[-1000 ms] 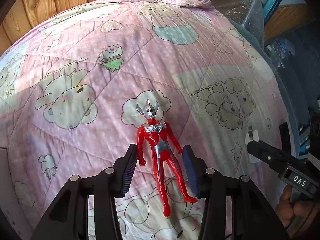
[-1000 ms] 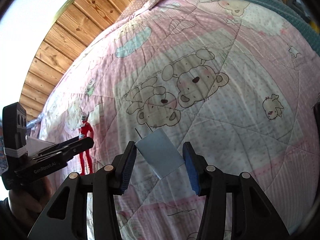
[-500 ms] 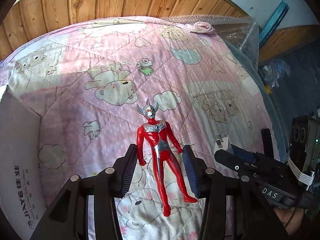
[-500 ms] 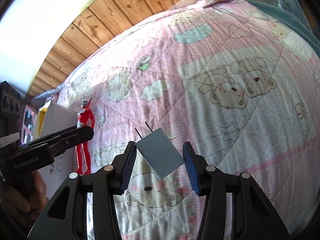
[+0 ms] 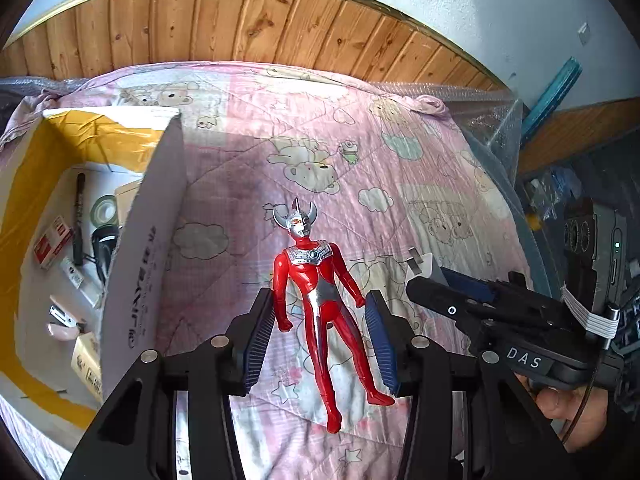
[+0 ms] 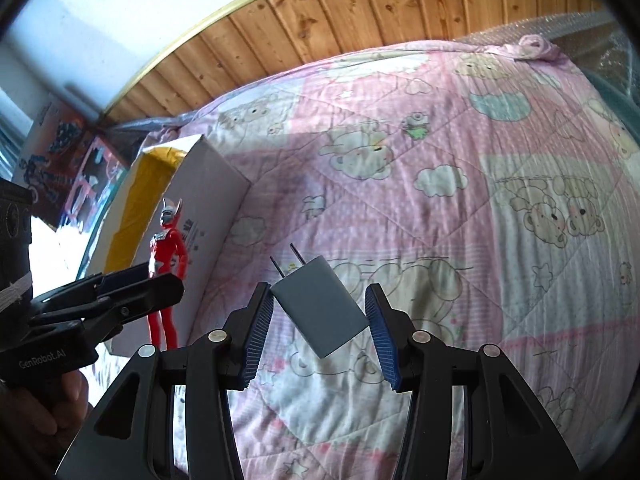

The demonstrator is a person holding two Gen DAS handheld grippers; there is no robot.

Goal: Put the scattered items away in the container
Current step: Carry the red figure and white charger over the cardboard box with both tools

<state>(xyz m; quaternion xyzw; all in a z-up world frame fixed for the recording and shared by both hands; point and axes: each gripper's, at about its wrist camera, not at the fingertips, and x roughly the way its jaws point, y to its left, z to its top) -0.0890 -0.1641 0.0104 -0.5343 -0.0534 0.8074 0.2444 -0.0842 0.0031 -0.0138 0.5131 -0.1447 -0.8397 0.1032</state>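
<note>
Both items are carried in the air above the pink quilted bedspread with cartoon bears (image 5: pixel 400 184); neither has been dropped off.

Left gripper (image 5: pixel 320 334): pads pinching the red-and-silver horned plastic hero figure (image 5: pixel 320 320) at the arms and hips. Head points forward, legs trail back toward me. In the right wrist view the figure (image 6: pixel 166 256) stands just in front of the box wall.

Right gripper (image 6: pixel 320 334): pads clamped on the grey rectangular wall charger with two metal prongs (image 6: pixel 322 308). It sits skewed, held corner to corner, prongs forward and up.

Container: white cardboard box with yellow tape inside (image 5: pixel 156 208), on the bed to my left. It already holds a black marker, a tape roll, a small red-and-white carton and other bits I cannot identify.

Risks, as I judge them:
- The charger grip is on edges, not flat faces. A jolt could let it pivot or slip out short of the box.
- The figure is held by thin, smooth limbs; it may rotate in the pads.
- The near box wall stands high. The figure's head or feet could catch the rim if I come in low, tipping or shoving the box.
- Both tools are close together; heading for the same opening, they could collide.
</note>
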